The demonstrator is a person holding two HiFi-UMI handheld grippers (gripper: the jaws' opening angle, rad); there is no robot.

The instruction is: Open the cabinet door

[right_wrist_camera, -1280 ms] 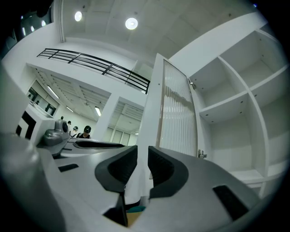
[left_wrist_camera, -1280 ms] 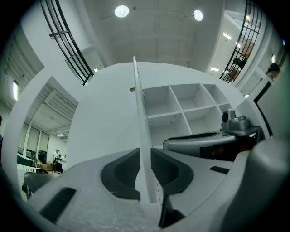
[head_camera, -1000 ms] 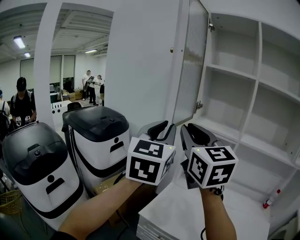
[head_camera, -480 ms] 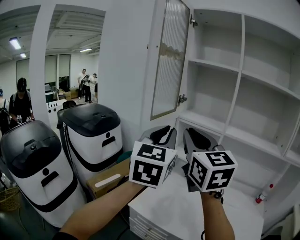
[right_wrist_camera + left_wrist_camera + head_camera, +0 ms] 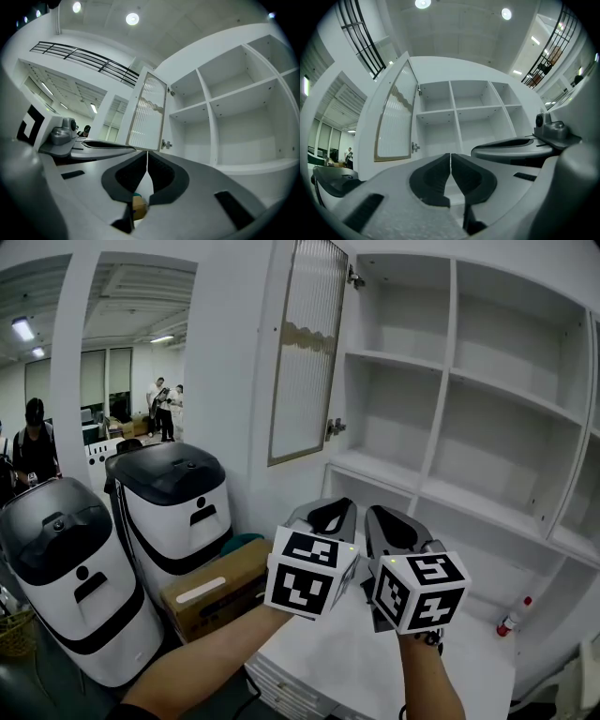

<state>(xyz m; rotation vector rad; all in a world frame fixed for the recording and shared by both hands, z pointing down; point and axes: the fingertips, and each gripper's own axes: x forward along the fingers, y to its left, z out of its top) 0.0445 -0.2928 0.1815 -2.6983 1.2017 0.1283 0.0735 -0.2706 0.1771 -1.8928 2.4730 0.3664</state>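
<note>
The cabinet door [image 5: 302,352], a ribbed glass panel in a white frame, stands swung open to the left of the white cabinet [image 5: 441,381], whose shelves are bare. It also shows as the door [image 5: 396,119] in the left gripper view and the door [image 5: 146,112] in the right gripper view. My left gripper [image 5: 330,507] and right gripper [image 5: 389,517] hover side by side before the cabinet, away from the door and touching nothing. Both have just been closing. The left gripper [image 5: 450,154] and right gripper [image 5: 147,152] are shut, with nothing between the jaws.
Two white-and-black bins [image 5: 173,512] [image 5: 70,577] stand at the left with a cardboard box [image 5: 211,592] beside them. A white drawer unit [image 5: 375,662] lies below my hands. A red-capped bottle [image 5: 511,617] stands low at the right. People [image 5: 164,409] stand far back.
Both grippers and the view have drawn back from the cabinet, so more shelves show. Both pairs of jaws have closed. The door stays open.
</note>
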